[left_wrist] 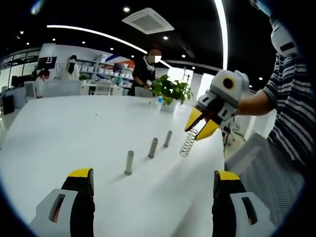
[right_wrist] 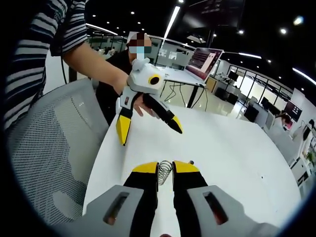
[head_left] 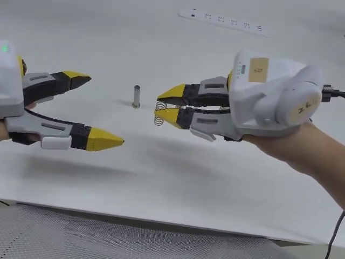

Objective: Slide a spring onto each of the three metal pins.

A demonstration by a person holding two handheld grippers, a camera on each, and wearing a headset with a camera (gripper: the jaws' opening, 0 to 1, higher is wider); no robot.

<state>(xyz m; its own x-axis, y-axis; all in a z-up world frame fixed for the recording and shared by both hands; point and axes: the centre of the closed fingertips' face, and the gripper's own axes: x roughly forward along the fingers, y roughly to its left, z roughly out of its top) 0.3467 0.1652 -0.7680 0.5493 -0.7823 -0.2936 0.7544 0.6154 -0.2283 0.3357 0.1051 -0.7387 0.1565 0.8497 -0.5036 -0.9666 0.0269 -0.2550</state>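
A short metal pin (head_left: 137,96) stands upright on the white table (head_left: 161,178). My right gripper (head_left: 163,107) hovers just right of it, shut on a small wire spring (head_left: 159,114) that hangs from its yellow tips. The same spring (right_wrist: 165,172) sits pinched between the jaws in the right gripper view. My left gripper (head_left: 97,110) is open and holds nothing, left of the pin. In the left gripper view three pins stand in a row: a near one (left_wrist: 129,162), a middle one (left_wrist: 153,147) that looks ribbed like a spring around it, and a far one (left_wrist: 168,138). The held spring (left_wrist: 188,142) dangles beside the far pin.
A white power strip (head_left: 223,21) lies at the table's far edge. A grey mesh chair (right_wrist: 49,148) stands at the near edge. A potted plant (left_wrist: 170,91) and a laptop (right_wrist: 202,61) sit farther off. People stand in the background.
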